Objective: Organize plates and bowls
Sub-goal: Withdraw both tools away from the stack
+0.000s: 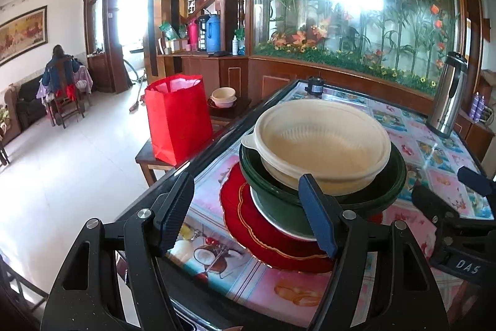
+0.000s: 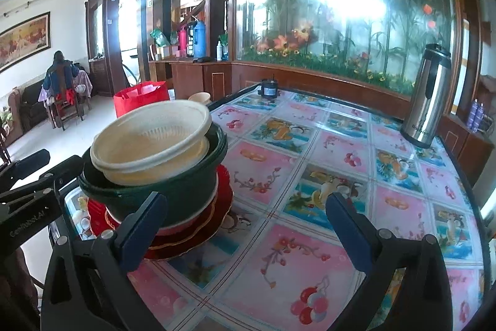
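Note:
A stack stands on the table near its left edge: cream plastic bowls (image 1: 322, 141) nested in a dark green bowl (image 1: 393, 176), on a white-rimmed dish and red scalloped plates (image 1: 248, 222). The stack shows in the right wrist view too: cream bowls (image 2: 148, 141), green bowl (image 2: 173, 191), red plates (image 2: 223, 197). My left gripper (image 1: 248, 213) is open and empty, just in front of the stack. My right gripper (image 2: 245, 225) is open and empty, to the right of the stack, its left finger (image 2: 139, 234) close to the plates.
A steel thermos (image 2: 427, 98) stands at the table's far right. A small black device (image 2: 269, 89) sits at the far edge. A red bag (image 1: 176, 120) and more cream bowls (image 1: 223, 97) sit on side furniture left of the table.

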